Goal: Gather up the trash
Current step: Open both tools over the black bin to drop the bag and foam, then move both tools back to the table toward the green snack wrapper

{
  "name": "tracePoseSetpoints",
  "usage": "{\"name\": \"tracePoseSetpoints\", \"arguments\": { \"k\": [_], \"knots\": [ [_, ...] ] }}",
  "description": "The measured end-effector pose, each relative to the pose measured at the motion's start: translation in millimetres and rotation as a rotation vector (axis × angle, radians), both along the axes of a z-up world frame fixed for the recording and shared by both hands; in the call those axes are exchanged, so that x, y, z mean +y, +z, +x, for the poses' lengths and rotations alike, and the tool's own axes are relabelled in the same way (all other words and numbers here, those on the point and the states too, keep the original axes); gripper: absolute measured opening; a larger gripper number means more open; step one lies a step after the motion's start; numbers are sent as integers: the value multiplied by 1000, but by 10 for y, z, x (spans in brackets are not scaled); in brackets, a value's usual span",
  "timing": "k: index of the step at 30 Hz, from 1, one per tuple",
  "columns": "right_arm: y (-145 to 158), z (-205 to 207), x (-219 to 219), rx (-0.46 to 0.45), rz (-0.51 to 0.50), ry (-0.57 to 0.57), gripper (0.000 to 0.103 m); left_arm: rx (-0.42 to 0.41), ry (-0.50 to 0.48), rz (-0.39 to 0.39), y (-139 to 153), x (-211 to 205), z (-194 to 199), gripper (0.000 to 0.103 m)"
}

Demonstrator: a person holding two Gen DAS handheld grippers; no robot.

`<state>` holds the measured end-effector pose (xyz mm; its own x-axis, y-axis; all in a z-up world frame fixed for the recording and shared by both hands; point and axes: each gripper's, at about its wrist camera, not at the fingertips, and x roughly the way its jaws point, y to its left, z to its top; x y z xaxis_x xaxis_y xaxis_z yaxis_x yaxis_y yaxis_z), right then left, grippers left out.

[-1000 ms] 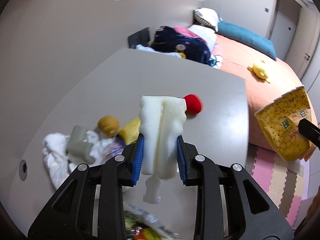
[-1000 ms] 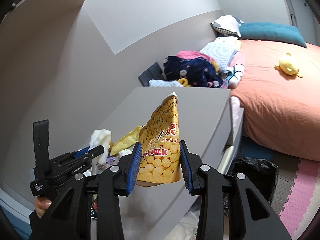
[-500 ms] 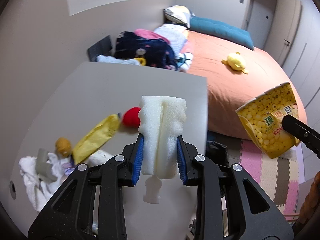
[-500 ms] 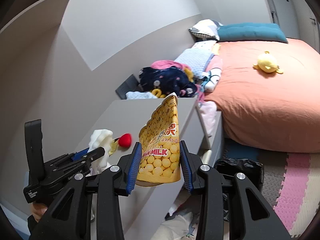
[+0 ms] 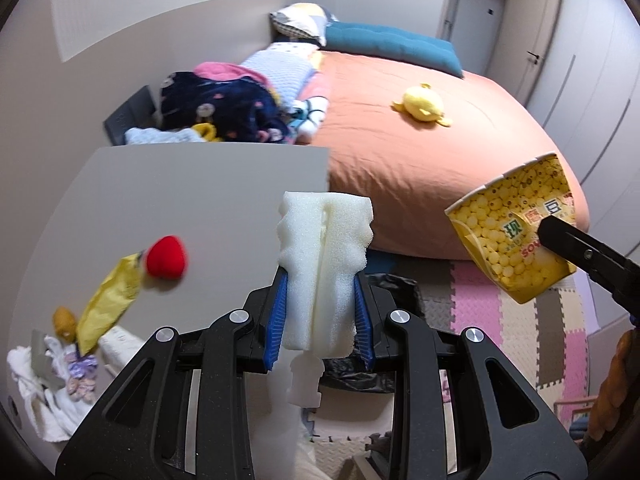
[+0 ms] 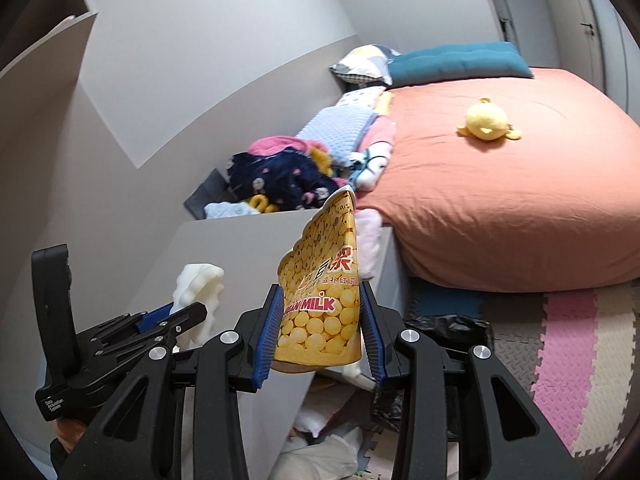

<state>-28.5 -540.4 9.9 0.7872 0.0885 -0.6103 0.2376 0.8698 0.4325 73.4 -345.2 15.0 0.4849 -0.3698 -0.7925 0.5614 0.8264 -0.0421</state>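
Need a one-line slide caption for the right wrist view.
Right gripper clamps a yellow snack bag beside the left gripper's white foam, bed behind.

White porous foam block [image 5: 326, 268] between ribbed blue claw pads, glossy printed snack bag [image 6: 320, 304], matt smooth grey tabletop [image 5: 208, 196], soft plush duck [image 5: 422, 106], rumpled orange cloth bedspread [image 5: 400, 160]

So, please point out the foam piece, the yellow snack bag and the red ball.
foam piece [image 5: 326, 264], left wrist view, its middle
snack bag [image 6: 320, 304], right wrist view, printed front
red ball [image 5: 166, 258], left wrist view, its centre
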Motion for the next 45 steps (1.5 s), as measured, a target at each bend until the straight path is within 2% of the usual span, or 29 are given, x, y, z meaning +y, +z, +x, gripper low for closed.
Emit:
{"name": "tracePoseSetpoints", "arguments": {
  "k": [12,23,25,26,27,30,35,45],
  "knots": [
    [-133,-145,-380,38,-21,-99,40,44,-122,18,-169,-544,-166,30],
    [-281,-132,-727,98,-51,-165,40,117,-183,36,-392,-909,-211,32],
    [-316,-49,-801,125,-61,-148,42,147,-182,43,-464,-977,-198,56],
    [-330,-16,-829,138,-63,-146,56,157,-167,43,-495,-995,-180,83],
    [-344,25,-868,147,-66,-158,65,149,-149,41,-504,-994,-172,93],
    [-322,90,-961,150,-106,-187,65,131,-127,56,-517,-980,-144,94],
    [-302,99,-1003,148,-112,-200,67,102,-92,76,-450,-805,-136,94],
    [-227,78,-576,134,-131,-141,68,75,-14,46,-321,-261,-177,94]
  ]
}}
